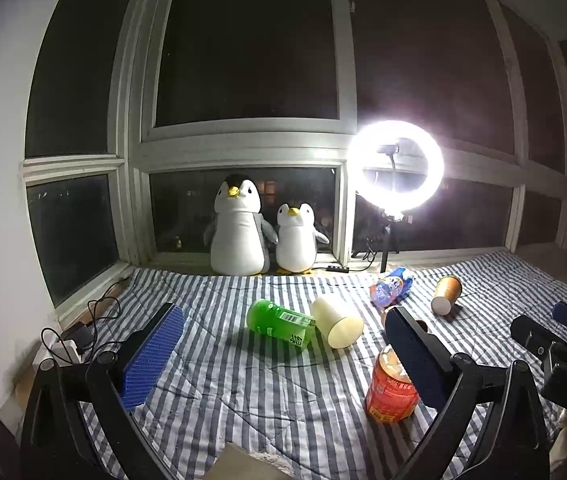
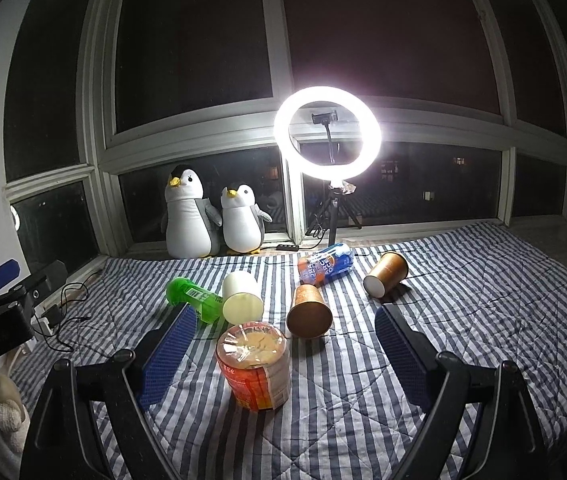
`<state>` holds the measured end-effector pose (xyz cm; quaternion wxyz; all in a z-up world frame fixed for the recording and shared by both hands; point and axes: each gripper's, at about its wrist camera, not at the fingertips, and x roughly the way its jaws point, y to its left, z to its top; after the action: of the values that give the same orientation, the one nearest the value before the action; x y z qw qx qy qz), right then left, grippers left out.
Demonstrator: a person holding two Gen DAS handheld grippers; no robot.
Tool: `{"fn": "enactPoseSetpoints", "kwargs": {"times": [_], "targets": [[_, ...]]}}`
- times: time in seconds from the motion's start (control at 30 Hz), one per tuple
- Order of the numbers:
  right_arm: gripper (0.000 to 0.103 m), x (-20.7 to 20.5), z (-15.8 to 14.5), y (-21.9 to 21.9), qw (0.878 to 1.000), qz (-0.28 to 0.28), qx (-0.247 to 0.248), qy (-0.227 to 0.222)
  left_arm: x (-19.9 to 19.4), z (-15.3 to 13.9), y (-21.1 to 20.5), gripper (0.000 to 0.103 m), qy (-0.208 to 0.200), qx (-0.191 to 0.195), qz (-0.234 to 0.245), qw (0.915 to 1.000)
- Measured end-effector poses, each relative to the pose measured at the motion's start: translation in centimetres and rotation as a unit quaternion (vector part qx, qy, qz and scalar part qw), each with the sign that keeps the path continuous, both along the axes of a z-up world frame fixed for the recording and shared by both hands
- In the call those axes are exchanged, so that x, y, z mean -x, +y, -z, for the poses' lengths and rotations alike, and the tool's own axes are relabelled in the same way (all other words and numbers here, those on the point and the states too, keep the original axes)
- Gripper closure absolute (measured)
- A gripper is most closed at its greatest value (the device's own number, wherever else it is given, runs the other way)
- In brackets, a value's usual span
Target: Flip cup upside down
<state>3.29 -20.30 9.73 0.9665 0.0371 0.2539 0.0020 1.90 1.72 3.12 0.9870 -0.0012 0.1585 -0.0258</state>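
Right wrist view shows the right gripper (image 2: 283, 344) spread wide and empty, lined up toward the copper cup (image 2: 308, 311) lying on its side on the striped quilt (image 2: 483, 320), likely for grabbing. Left gripper (image 1: 283, 344) likewise gapes, holding nothing.

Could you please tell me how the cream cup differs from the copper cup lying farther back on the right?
The cream cup is pale and matte, while the far copper cup is shiny orange-brown. The cream cup lies against the green bottle, whereas the far copper cup lies alone on the striped quilt. The cream cup looks wider and stubbier than the copper one. Both lie on their sides, with a flat pale end facing the camera.
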Motion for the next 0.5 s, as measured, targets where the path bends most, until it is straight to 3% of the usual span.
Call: {"fn": "enactPoseSetpoints", "kwargs": {"times": [0.5], "targets": [[0.014, -0.13, 0.54, -0.33, 1.0, 0.002, -0.004, 0.007, -0.15, 0.25, -0.28, 0.001, 0.004, -0.003, 0.003, 1.0]]}}
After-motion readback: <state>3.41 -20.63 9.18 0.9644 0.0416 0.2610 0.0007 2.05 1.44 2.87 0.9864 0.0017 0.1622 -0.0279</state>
